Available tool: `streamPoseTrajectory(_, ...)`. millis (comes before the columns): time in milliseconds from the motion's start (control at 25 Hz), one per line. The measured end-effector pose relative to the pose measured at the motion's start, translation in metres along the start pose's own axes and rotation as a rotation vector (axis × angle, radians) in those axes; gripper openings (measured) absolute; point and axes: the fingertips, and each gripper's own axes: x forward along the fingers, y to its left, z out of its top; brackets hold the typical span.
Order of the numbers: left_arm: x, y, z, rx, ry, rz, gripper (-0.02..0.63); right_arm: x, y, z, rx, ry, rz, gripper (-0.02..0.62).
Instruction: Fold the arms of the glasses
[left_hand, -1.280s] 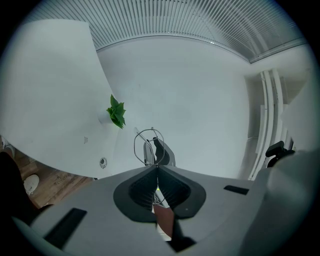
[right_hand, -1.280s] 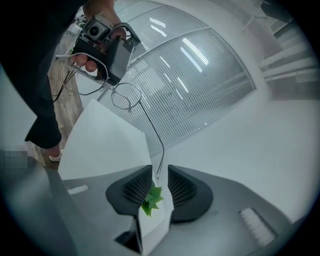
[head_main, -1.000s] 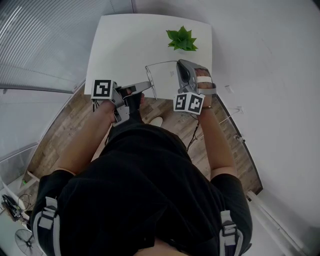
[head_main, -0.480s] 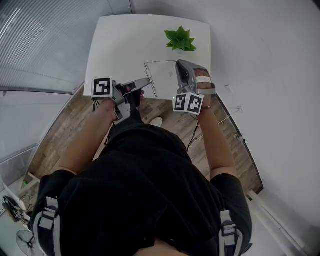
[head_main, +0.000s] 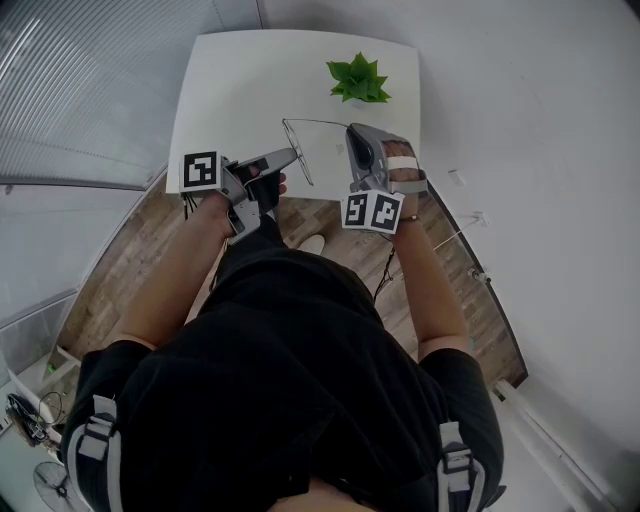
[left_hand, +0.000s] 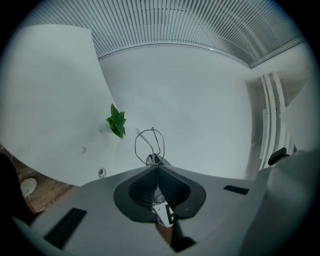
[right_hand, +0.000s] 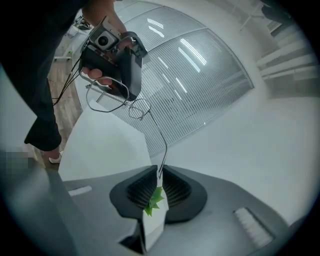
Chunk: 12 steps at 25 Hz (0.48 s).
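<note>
Glasses (left_hand: 149, 144) between left gripper (left_hand: 156, 165), right gripper (right_hand: 159, 172)

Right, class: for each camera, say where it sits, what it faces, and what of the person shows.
Head view: on the head, looking steeply down at the table; torso, forearms, left gripper and right gripper show.
Left gripper view: rides that gripper, looking along its jaws shut on the glasses.
Right gripper view: looks along jaws pinching a glasses arm; the left hand shows.
Shared: all see glasses and plant.
</note>
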Motion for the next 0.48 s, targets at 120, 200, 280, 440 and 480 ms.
streamPoseTrajectory(120, 0.002, -0.002, 0.005, 0.01, -0.009, -0.006, 0.012, -0.001, 0.0, 0.002, 0.001, -0.006, -0.001, 0.043)
streamPoseTrajectory(200, 0.003, -0.005, 0.007, 0.0, -0.015, -0.005, 0.012, -0.002, 0.001, 0.004, 0.001, -0.009, -0.002, 0.043)
streamPoseTrajectory(280, 0.002, -0.006, 0.009, 0.005, -0.021, -0.004, 0.012, -0.003, 0.001, 0.007, 0.002, -0.012, -0.001, 0.043)
streamPoseTrajectory(440, 0.003, -0.005, 0.014, 0.007, -0.033, -0.006, 0.012, -0.004, 0.001, 0.012, -0.002, -0.024, -0.002, 0.043)
streamPoseTrajectory(480, 0.003, -0.005, 0.015, 0.008, -0.037, -0.003, 0.012, -0.004, 0.001, 0.013, -0.003, -0.027, -0.002, 0.043)
